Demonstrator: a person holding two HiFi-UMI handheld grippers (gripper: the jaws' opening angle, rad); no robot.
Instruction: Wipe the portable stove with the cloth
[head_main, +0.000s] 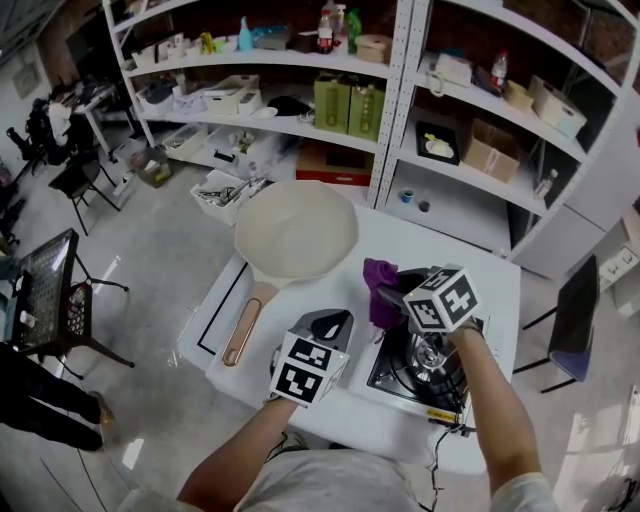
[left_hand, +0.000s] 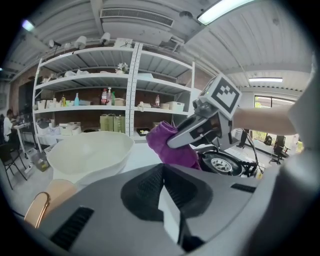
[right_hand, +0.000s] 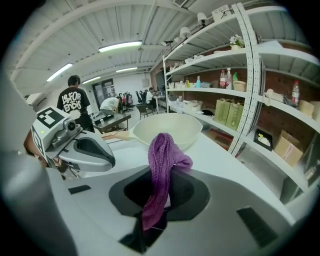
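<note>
A purple cloth (head_main: 380, 290) (right_hand: 161, 170) (left_hand: 172, 145) hangs pinched in my right gripper (head_main: 388, 297) (right_hand: 159, 200), which is shut on it. That gripper hovers over the left edge of the portable stove (head_main: 418, 368) (left_hand: 224, 164), a silver single burner at the table's right front. My left gripper (head_main: 330, 328) (left_hand: 167, 210) sits just left of the stove, near the table's front edge. Its jaws are closed together and hold nothing.
A large cream pan (head_main: 295, 230) (left_hand: 87, 152) (right_hand: 167, 127) with a copper-toned handle (head_main: 245, 325) lies at the table's back left. The white table (head_main: 470, 275) stands before white shelving (head_main: 400, 110). A black chair (head_main: 45, 295) stands left. People (right_hand: 75, 102) are in the distance.
</note>
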